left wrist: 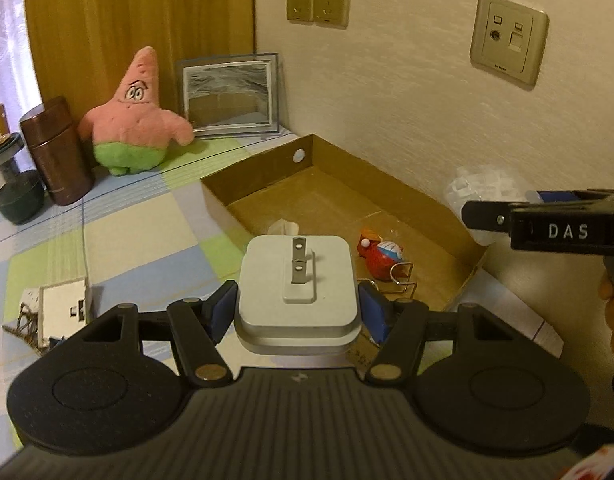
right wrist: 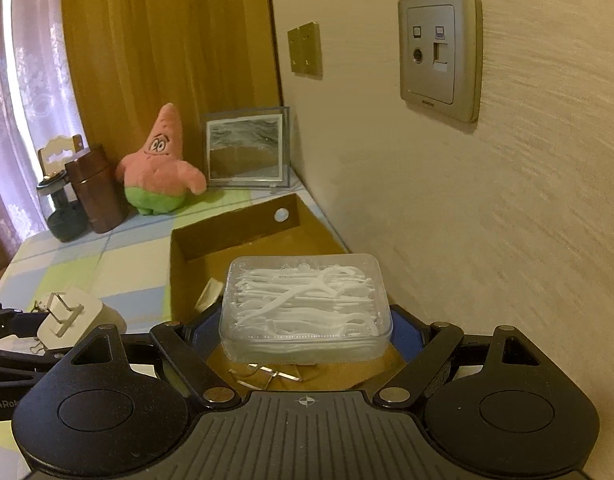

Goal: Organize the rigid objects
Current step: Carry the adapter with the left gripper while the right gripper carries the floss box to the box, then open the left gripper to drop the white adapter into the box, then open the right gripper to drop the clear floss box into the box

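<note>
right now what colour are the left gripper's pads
Blue pads, clamped on the charger; clearest in the left wrist view.

This was a home, likely a bedroom or living room. Ahead of the hand-held gripper, a pink starfish plush (left wrist: 137, 120) and a framed picture (left wrist: 230, 95) stood against golden curtains (left wrist: 139, 20), on a tabletop (left wrist: 119, 232) under a pastel checked cloth. Wall sockets (left wrist: 318, 0) sat in the textured wall.

Both fisheye views look forward along gripper fingers, low and close over the checked tablecloth (left wrist: 107, 236), facing the room's corner. The left wrist view sits left of the cardboard tray (left wrist: 331, 184); the right wrist view seems higher, hugging the wall. Both share the tray, the pink plush (right wrist: 159, 164) at mid-left and the picture frame (right wrist: 247, 148).
</note>
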Demonstrator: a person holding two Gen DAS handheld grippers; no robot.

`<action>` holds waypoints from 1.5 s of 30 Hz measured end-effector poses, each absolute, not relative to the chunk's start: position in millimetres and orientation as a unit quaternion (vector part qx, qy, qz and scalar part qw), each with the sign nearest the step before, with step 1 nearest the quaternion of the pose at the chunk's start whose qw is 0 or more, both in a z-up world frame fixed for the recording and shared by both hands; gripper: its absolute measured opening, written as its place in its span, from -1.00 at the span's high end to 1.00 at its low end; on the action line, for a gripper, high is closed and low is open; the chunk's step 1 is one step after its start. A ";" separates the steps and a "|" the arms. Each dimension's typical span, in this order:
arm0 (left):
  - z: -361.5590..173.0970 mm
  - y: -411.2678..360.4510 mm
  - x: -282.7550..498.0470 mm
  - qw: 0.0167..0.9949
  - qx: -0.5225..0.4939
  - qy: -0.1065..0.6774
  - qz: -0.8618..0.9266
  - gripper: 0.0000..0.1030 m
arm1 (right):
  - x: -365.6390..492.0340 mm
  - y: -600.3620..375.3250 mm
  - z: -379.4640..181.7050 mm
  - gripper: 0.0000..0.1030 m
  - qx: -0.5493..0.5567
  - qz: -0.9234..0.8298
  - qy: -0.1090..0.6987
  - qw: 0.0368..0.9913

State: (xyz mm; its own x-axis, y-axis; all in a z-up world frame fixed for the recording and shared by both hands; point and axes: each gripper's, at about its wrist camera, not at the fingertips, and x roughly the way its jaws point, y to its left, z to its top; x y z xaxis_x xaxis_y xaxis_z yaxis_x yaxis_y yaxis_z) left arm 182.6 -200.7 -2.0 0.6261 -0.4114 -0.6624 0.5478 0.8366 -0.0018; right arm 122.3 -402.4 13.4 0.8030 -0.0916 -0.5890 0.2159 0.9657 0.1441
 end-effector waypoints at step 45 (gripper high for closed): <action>-48.5 -268.0 289.8 0.867 0.137 0.364 -0.310 -0.49 | 214.5 -445.7 -32.7 -0.60 0.123 -0.063 0.341 0.930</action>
